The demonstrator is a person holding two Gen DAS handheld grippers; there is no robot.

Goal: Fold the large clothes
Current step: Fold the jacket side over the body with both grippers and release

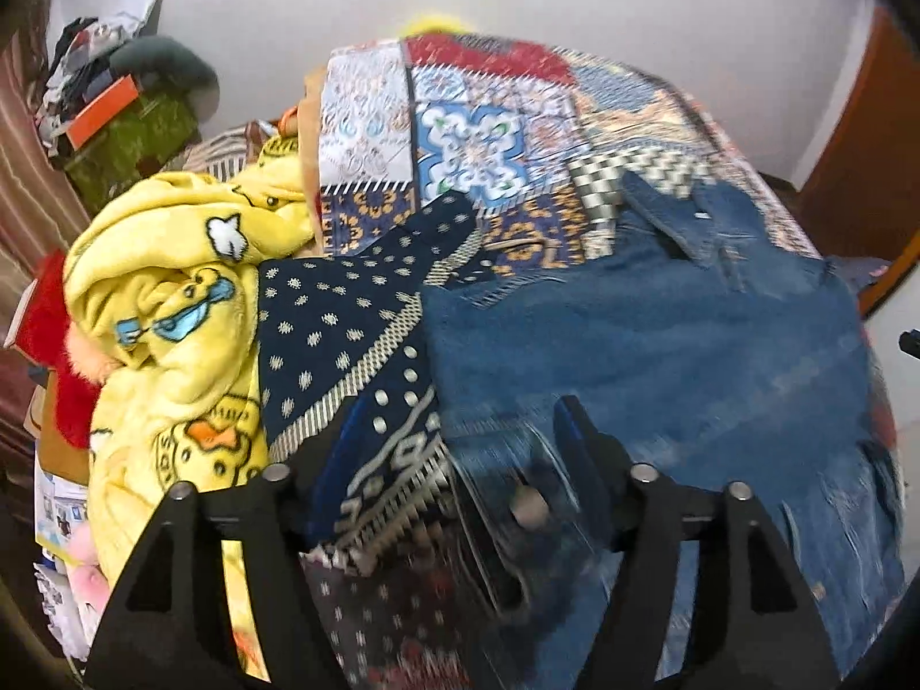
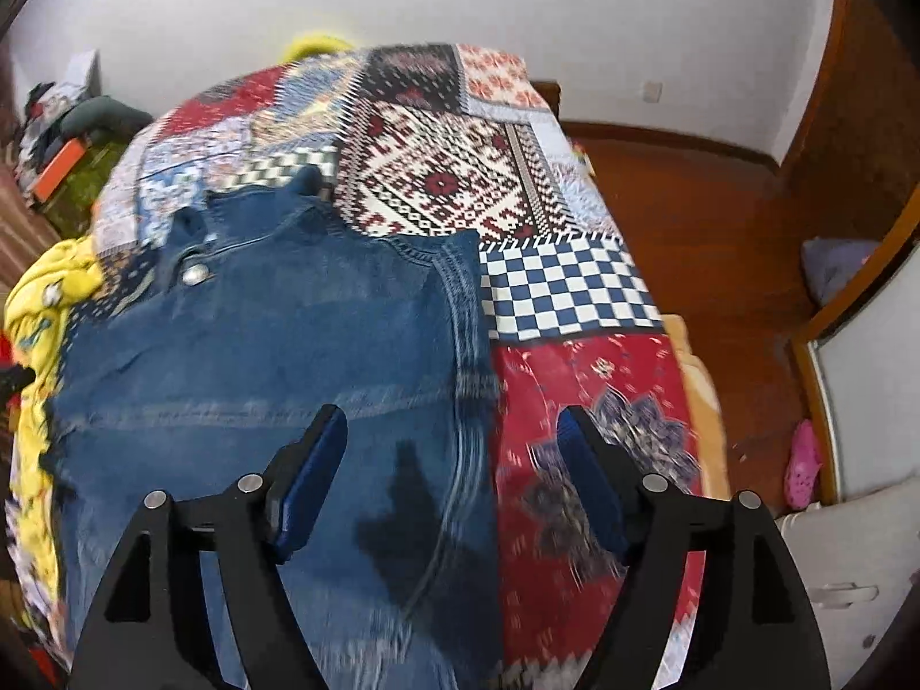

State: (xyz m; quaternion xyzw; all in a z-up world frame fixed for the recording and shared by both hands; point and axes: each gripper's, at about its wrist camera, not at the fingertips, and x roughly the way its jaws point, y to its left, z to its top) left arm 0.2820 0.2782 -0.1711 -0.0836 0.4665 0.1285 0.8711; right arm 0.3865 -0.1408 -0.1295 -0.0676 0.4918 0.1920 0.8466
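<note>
A blue denim jacket (image 2: 276, 333) lies spread on the patchwork bedspread (image 2: 448, 172), collar toward the far end. In the left wrist view the jacket (image 1: 661, 345) fills the right half, its buttoned front edge (image 1: 529, 506) between my left gripper's jaws. My left gripper (image 1: 460, 437) is open, low over that edge and a navy dotted cloth (image 1: 345, 333). My right gripper (image 2: 451, 431) is open, just above the jacket's right side seam (image 2: 471, 379), one finger over denim, the other over red quilt.
A yellow cartoon blanket (image 1: 172, 316) is heaped left of the jacket. A green box with clutter (image 1: 126, 138) stands at the far left. Right of the bed are wooden floor (image 2: 719, 241), a pink slipper (image 2: 802, 466) and a white cabinet (image 2: 851, 575).
</note>
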